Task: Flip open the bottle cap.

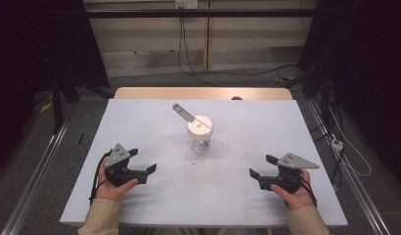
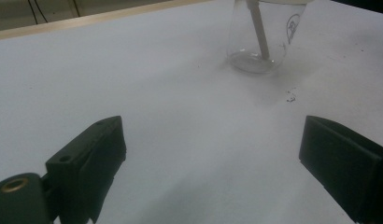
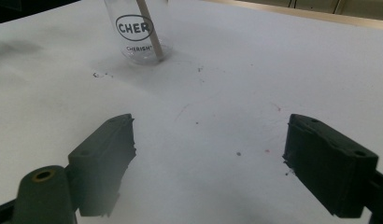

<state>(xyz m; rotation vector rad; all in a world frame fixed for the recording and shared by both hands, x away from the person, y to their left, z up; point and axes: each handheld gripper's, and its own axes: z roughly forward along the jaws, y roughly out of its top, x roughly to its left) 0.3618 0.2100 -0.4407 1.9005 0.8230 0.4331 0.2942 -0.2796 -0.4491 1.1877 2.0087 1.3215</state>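
A clear glass cup point(image 1: 200, 138) with a cream lid point(image 1: 199, 126) stands at the middle of the white table point(image 1: 140, 122). A grey-topped stick point(image 1: 184, 113) leans out of the lid toward the back left. The cup point(image 2: 263, 39) bears a printed mark, and the stick point(image 2: 259, 29) reaches its bottom. In the right gripper view the cup point(image 3: 139, 35) reads "CHER". My left gripper point(image 1: 142, 160) rests open near the front left, well short of the cup. Open too, my right gripper point(image 1: 263, 166) sits at the front right. Nothing lies between the jaws of either.
Small dark specks point(image 1: 194, 160) lie on the table in front of the cup. A wooden strip point(image 1: 203, 93) runs along the table's far edge. Cables point(image 1: 189, 58) hang on the wall behind and trail over the floor point(image 1: 345, 152) at the right.
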